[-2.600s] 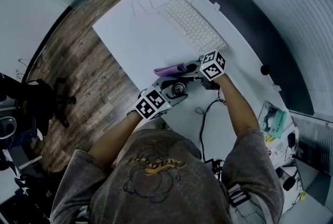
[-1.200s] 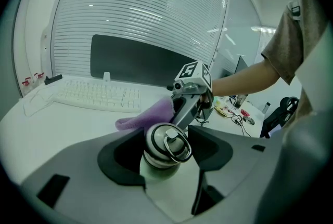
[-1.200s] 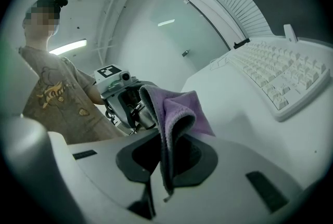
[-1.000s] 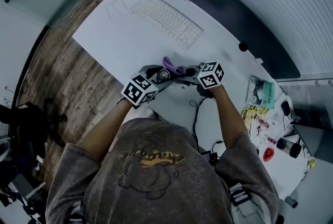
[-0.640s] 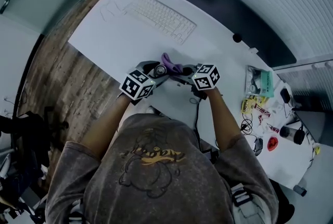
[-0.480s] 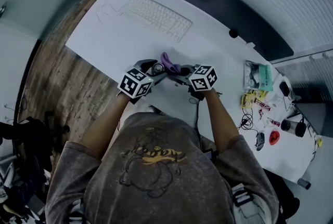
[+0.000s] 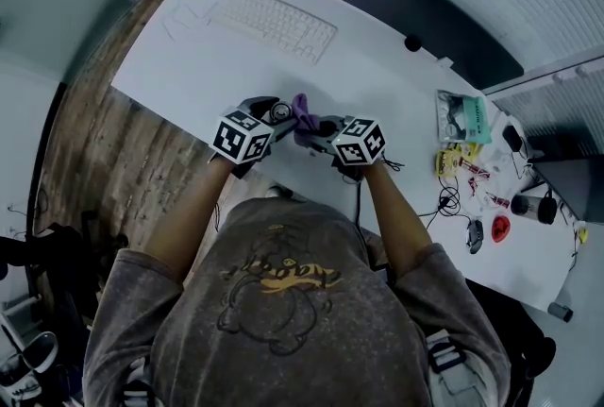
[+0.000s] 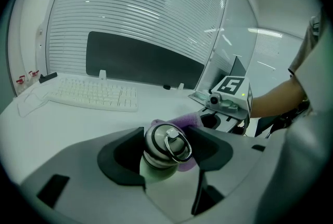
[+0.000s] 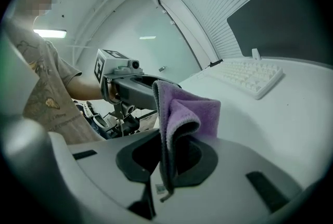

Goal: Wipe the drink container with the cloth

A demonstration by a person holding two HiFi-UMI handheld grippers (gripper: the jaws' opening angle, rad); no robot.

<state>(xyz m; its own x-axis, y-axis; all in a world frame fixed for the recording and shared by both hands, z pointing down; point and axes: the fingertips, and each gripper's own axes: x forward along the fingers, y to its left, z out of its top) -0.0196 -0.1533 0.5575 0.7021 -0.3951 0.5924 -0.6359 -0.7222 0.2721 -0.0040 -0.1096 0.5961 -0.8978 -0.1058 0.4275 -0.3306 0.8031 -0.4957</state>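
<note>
Both forearms (image 7: 189, 216) forward, left claw (image 7: 276, 111) opposite right claw (image 7: 310, 125).

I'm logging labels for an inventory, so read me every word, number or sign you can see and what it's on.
No text reads clearly.
Keyboard keys: too small to read.
Shirt graphic: lettering too blurred to read.
Teal packet and yellow packets: print too small to read.
Marker cubes: black-and-white square codes, no words.
</note>
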